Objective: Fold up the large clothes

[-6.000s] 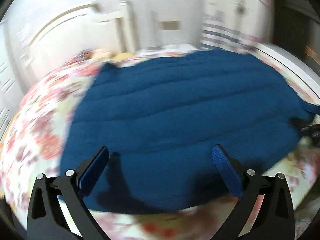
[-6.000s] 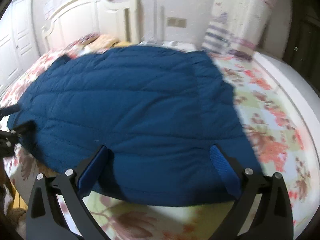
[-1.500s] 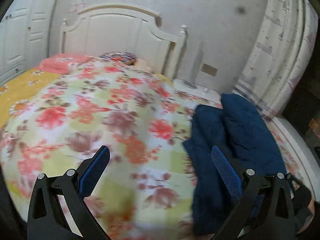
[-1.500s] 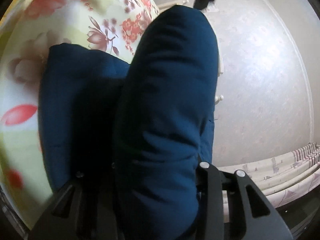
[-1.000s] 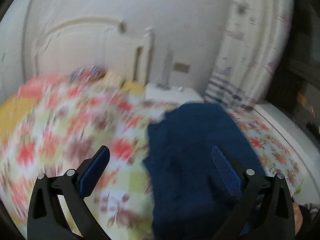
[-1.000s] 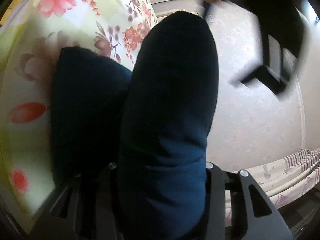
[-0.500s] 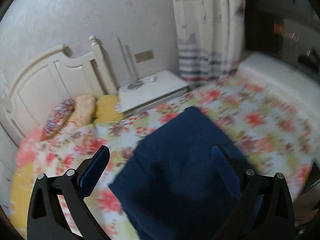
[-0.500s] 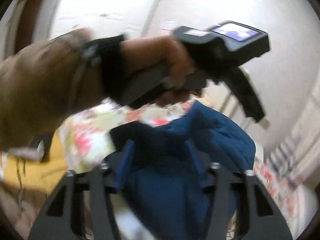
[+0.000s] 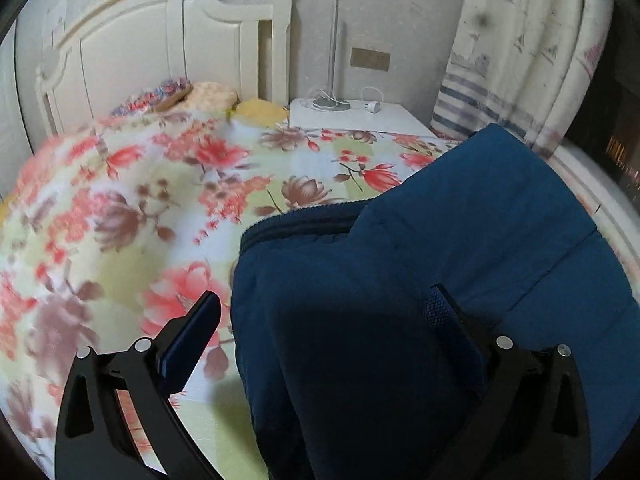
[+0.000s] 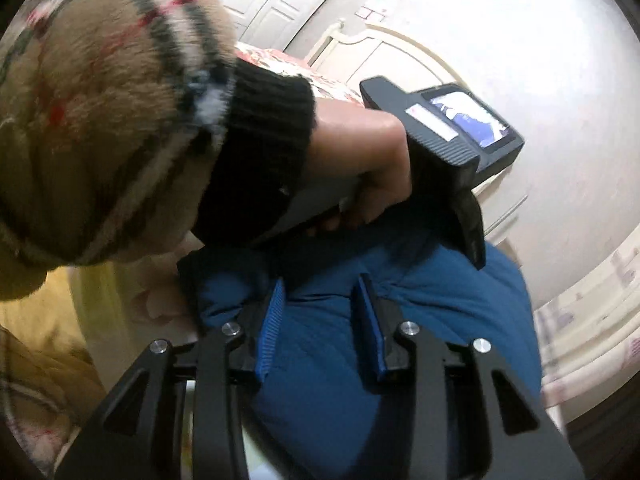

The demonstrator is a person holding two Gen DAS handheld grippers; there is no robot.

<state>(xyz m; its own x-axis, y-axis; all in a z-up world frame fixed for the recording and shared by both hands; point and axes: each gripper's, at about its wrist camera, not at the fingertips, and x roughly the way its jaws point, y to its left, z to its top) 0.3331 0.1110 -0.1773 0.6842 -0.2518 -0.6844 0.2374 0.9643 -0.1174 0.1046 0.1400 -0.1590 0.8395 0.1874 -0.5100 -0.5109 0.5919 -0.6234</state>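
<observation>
Quilted navy-blue padded jacket [image 9: 420, 280], spread flat across the floral bedspread [image 9: 140, 208] seconds ago, now lies folded into a thick bundle near its edge, left gripper [image 9: 320, 320] gaping above, right gripper [image 10: 320, 320] closing over one fold.

The blue garment [image 9: 460, 240] is matt quilted cloth, padded, with stitched channels. The bedspread [image 9: 160, 200] is soft printed floral cloth. The headboard [image 9: 160, 40] looks like painted wood with a smooth satin finish. The gripper fingers [image 10: 276, 320] are matt black plastic carrying ribbed blue pads. The sleeve [image 10: 100, 120] is fuzzy knitted cloth.
</observation>
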